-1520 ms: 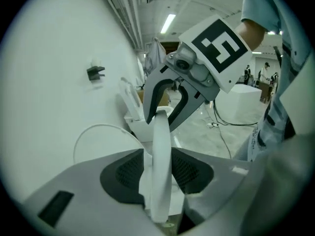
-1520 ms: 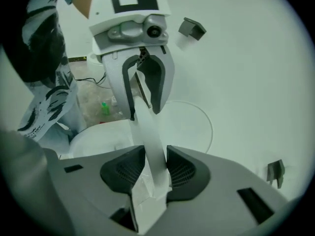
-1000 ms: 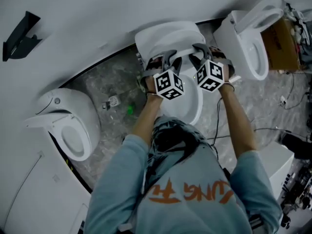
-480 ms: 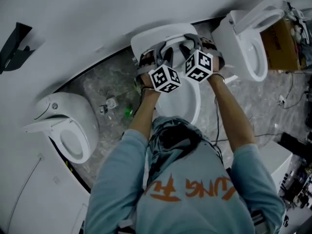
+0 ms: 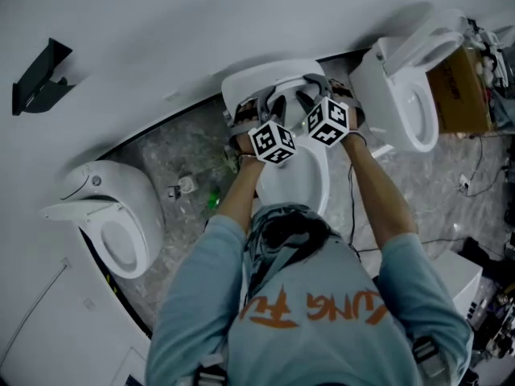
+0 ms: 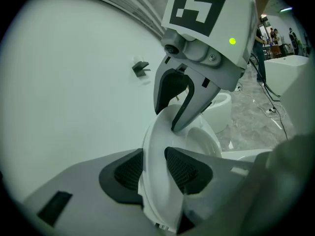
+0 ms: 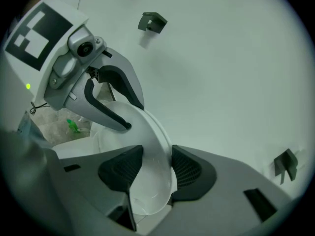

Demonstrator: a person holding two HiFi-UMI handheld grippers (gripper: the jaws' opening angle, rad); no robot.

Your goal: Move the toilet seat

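The left gripper is clamped on the rim of the white toilet seat, its 2 dark ribbed pads pressing the rim from either side. The right gripper holds the same rim just beside it, likewise closed on the seat, with pads on both faces. Each gripper's view catches the other gripper's grey jaws gripping the seat's edge higher up.

From the head view, the 2 grippers sit side by side, the marker cube of the left one nearly touching the marker cube of the right. The seat is raised, tilted up over the back of the middle toilet, close to the white wall. The person's arms, in light blue sleeves, reach forward over the bowl.

2 more white toilets flank it along the curved wall: 1 at the left and 1 at the right, both with seats up. A black bracket hangs on the wall at far left. A small green object lies on the grey marbled floor, and a cardboard box stands beyond the right toilet.
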